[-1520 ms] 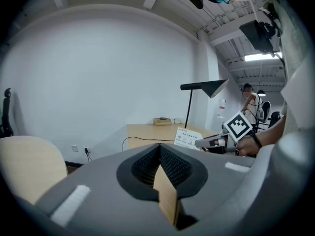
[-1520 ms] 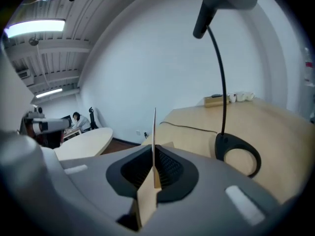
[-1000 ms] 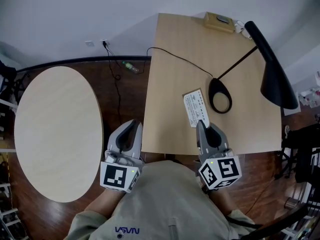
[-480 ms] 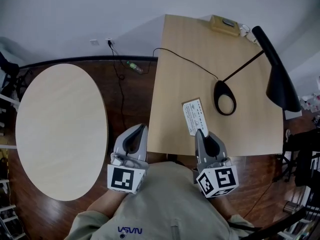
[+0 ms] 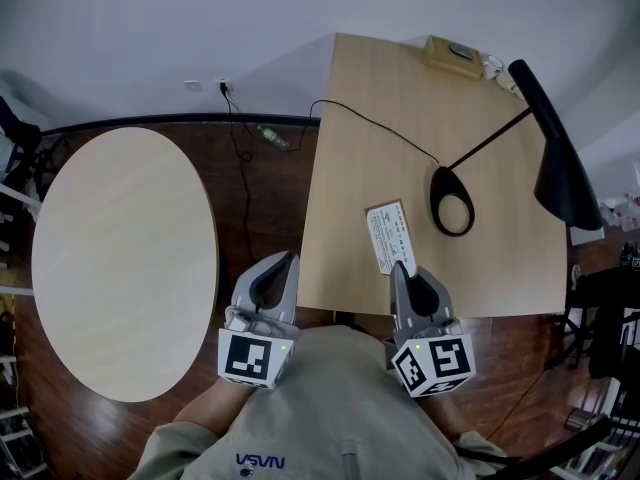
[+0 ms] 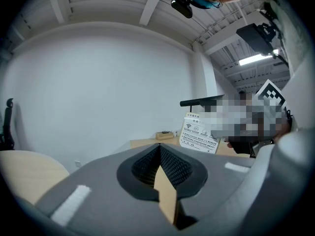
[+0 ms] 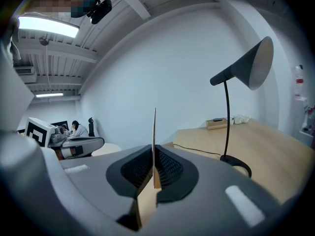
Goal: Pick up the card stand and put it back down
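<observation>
The card stand (image 5: 389,236) is a white printed card over the near part of the wooden desk (image 5: 360,178). My right gripper (image 5: 402,266) is shut on its near edge. In the right gripper view the card's thin edge (image 7: 154,141) stands upright between the pressed pads of that gripper (image 7: 153,168). Whether the card touches the desk I cannot tell. My left gripper (image 5: 286,260) hangs left of the desk's near corner, shut with nothing in it. The left gripper view looks over its closed jaws (image 6: 160,151) to the tilted card stand (image 6: 199,134).
A black desk lamp (image 5: 555,148) with a ring base (image 5: 452,201) and a cable (image 5: 370,123) stands right of the card. A tan box (image 5: 452,55) sits at the desk's far edge. A round pale table (image 5: 120,258) stands to the left over dark wood floor (image 5: 255,198).
My right gripper, with the card, has drawn a little towards the desk's near edge, away from the lamp base. The left gripper has hardly moved.
</observation>
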Demonstrator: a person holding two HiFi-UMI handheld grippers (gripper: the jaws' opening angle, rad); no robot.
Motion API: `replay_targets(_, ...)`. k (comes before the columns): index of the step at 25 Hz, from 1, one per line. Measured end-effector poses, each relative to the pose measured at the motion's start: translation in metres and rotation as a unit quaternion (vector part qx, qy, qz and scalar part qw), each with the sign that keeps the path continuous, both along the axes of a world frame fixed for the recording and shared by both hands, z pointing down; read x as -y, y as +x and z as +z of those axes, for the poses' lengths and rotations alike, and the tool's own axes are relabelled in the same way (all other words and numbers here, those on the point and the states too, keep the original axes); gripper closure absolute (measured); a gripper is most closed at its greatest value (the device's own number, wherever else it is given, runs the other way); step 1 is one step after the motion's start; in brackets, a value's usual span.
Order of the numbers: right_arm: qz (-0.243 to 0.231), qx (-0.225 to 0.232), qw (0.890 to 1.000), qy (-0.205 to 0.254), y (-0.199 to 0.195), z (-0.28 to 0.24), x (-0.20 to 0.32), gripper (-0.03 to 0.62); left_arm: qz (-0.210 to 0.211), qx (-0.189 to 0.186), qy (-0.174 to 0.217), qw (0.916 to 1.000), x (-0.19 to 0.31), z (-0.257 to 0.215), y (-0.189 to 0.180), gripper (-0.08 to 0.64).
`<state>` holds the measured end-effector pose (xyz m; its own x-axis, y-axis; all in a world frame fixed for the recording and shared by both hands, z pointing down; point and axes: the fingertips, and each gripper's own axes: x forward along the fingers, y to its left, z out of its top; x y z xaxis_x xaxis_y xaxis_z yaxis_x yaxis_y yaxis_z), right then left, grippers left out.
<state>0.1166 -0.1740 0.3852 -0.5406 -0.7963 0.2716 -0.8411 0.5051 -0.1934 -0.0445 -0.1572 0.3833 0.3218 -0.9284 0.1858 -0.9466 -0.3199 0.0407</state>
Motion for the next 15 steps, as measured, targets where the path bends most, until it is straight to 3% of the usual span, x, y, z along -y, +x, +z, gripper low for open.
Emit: replay_targets(15,-0.009,0.001,1.0,0.001,0.0009,0.0028,0.0062,0.577,-0.01,-0.015,0.009,0.9998,0.0064,0.0031,0.0006,0.556)
